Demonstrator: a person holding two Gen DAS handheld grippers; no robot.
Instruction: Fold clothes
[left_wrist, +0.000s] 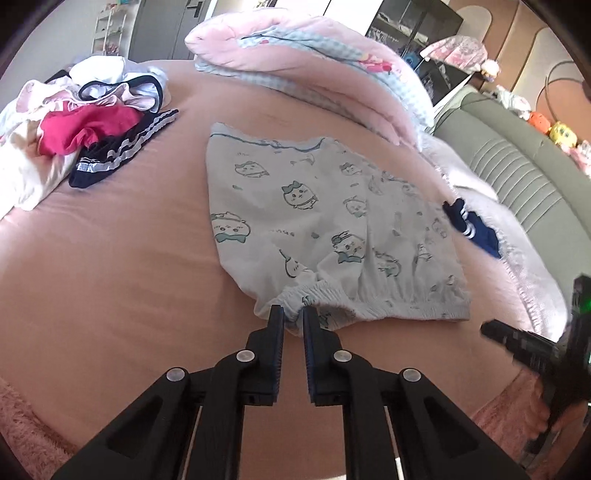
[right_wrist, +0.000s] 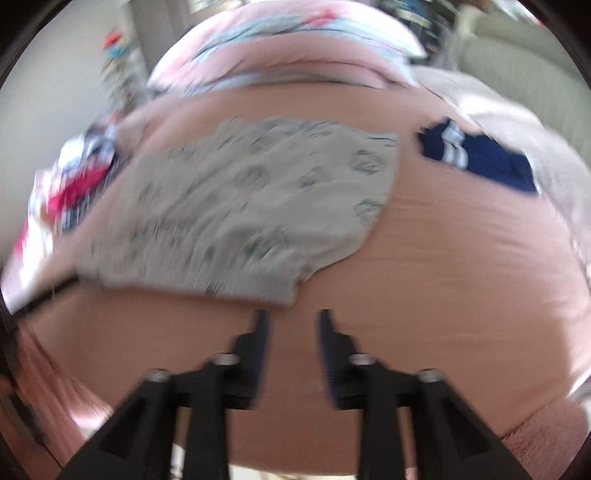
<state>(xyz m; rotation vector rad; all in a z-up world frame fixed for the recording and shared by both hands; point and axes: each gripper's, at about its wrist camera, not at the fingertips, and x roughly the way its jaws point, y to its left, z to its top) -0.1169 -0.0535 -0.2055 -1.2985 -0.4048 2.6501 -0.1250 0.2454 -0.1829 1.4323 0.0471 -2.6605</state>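
Pale blue shorts (left_wrist: 325, 221) printed with cartoon animals lie flat on the pink bed sheet (left_wrist: 129, 277), elastic waistband toward me. My left gripper (left_wrist: 293, 314) is shut on the waistband's left end, with bunched fabric pinched between its pads. In the blurred right wrist view the same shorts (right_wrist: 240, 206) lie ahead and to the left. My right gripper (right_wrist: 291, 317) is open over bare sheet, just short of the waistband's right corner, with nothing between its fingers. In the left wrist view the right gripper (left_wrist: 524, 343) shows at the right edge.
A pile of unfolded clothes (left_wrist: 74, 129) sits at the far left. A folded pink and blue quilt (left_wrist: 314, 62) lies at the back. A navy garment with white stripes (right_wrist: 480, 158) rests on a white blanket (left_wrist: 517, 258) at right. A grey padded headboard (left_wrist: 517, 166) stands beyond.
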